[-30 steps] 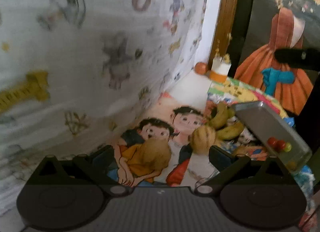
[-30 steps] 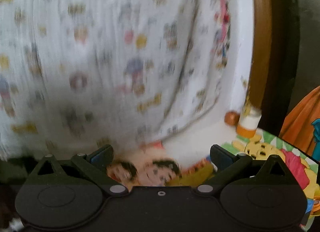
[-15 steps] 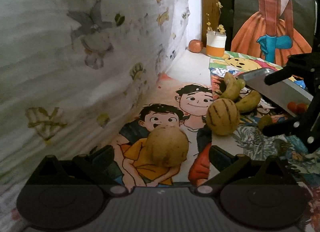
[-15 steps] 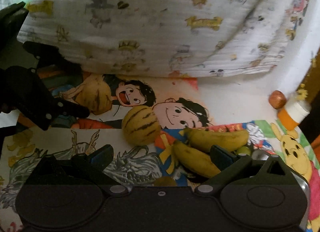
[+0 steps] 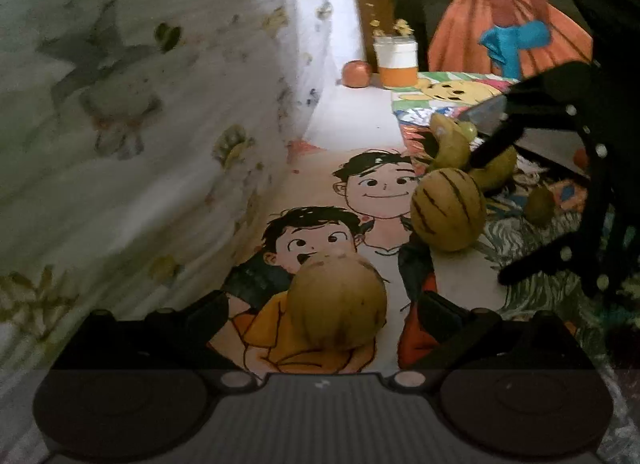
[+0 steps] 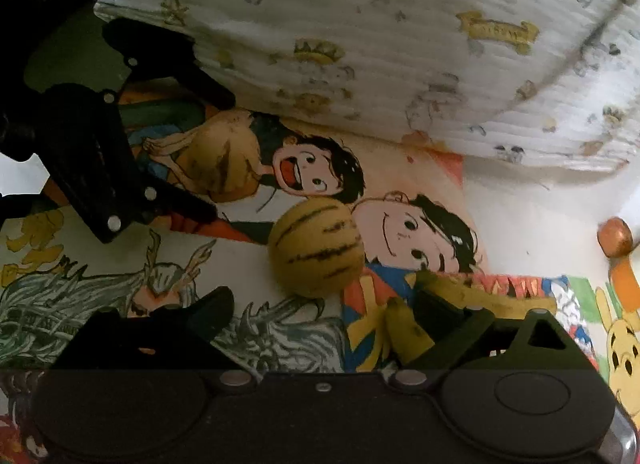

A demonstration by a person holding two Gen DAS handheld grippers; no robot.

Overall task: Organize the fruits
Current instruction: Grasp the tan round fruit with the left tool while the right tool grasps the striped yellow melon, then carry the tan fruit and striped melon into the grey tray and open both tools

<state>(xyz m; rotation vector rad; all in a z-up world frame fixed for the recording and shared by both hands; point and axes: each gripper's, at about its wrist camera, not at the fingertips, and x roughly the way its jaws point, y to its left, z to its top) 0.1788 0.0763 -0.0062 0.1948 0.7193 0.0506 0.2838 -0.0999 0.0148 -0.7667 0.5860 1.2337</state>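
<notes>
Cartoon-print cloth [image 5: 360, 183], 2 round melons [image 5: 448, 209]

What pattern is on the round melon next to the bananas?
The melon is yellow with dark broken stripes, clearest in the right wrist view.

The left gripper [image 5: 322, 314] tilts down toward the surface, its fingers [image 5: 208, 308] spread wide with nothing pressed between them. The right gripper [image 6: 324, 316] also points steeply down, its jaws wide but closing, the pads gripping nothing. Each gripper shows at the edge of the other's view.
</notes>
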